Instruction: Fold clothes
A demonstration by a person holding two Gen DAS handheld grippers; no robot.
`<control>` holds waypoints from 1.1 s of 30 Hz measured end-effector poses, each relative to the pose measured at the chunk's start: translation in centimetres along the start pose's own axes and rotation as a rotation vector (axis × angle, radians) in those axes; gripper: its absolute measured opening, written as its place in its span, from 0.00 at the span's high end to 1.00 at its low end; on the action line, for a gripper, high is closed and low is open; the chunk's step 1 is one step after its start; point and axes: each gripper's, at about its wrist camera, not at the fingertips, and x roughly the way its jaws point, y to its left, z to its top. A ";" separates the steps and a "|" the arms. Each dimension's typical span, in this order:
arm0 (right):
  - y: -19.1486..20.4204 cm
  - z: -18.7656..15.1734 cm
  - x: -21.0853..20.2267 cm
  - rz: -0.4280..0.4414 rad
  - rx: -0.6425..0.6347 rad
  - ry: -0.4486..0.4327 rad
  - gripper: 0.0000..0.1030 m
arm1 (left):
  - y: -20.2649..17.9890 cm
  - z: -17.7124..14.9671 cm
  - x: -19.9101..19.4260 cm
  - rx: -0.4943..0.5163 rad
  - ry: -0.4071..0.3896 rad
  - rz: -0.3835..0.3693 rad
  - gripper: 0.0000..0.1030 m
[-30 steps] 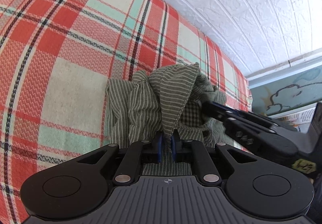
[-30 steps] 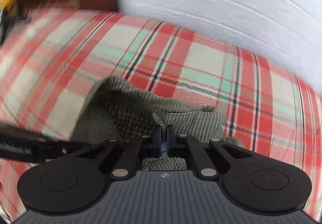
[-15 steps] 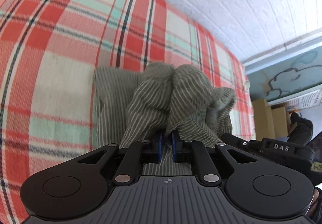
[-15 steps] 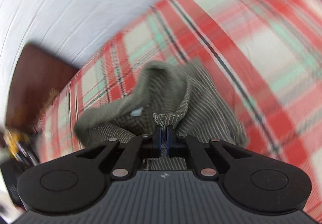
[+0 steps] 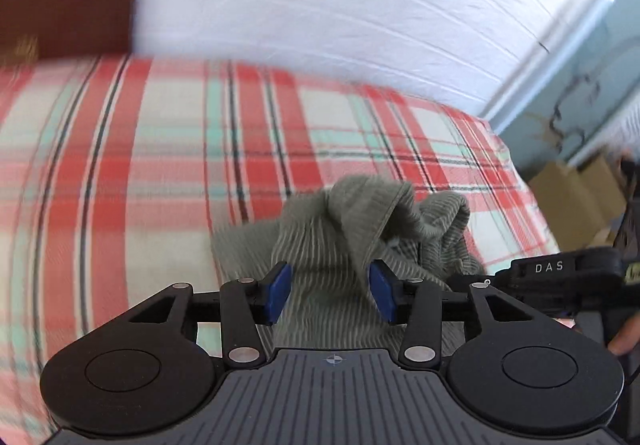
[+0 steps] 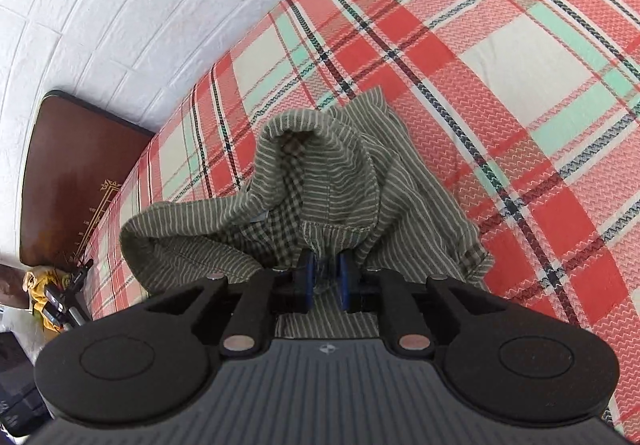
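An olive-green shirt with thin white stripes [image 5: 328, 245] and a checked lining lies crumpled on a red, cream and mint plaid bedspread [image 5: 160, 165]. My left gripper [image 5: 330, 293] stands open just over the near part of the cloth, its blue pads [image 5: 278, 291] apart and holding nothing. In the right wrist view the shirt [image 6: 328, 181] rises in a bunched fold in front of my right gripper [image 6: 326, 281], which is shut on a pinch of the striped cloth. The right gripper's black body [image 5: 560, 273] shows at the right edge of the left wrist view.
A white brick-pattern wall [image 6: 120, 5] runs behind the bed, with a brown wooden headboard [image 6: 68, 173] at its end. Cardboard boxes [image 5: 576, 197] stand beyond the bed's right edge. Small clutter [image 6: 52, 293] sits below the headboard. A fingertip [image 5: 624, 345] shows at far right.
My left gripper has opened and let go of the shirt, and its view has swung up toward the wall. The right gripper stays shut on the cloth and has turned.
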 end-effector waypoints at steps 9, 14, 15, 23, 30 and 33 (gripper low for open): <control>-0.3 -0.1 -0.1 -0.005 -0.016 0.010 0.80 | -2.4 1.9 2.3 0.065 0.015 -0.010 0.46; -0.4 0.0 -0.5 0.000 -0.029 0.009 0.78 | -1.7 2.1 4.0 0.079 0.058 -0.007 0.99; -0.4 0.1 -0.8 0.005 -0.040 0.008 0.75 | -1.4 2.1 3.8 0.069 0.053 -0.013 1.00; 3.4 3.3 -4.5 0.151 -0.446 -0.024 0.59 | 0.8 1.1 2.2 0.014 0.037 0.002 1.00; 12.2 4.1 -1.9 0.233 -1.051 0.131 0.49 | 0.2 0.9 2.0 0.026 0.036 -0.003 1.00; 14.3 3.7 0.0 0.236 -1.249 0.219 0.49 | 0.1 0.8 1.9 0.038 0.037 -0.001 1.00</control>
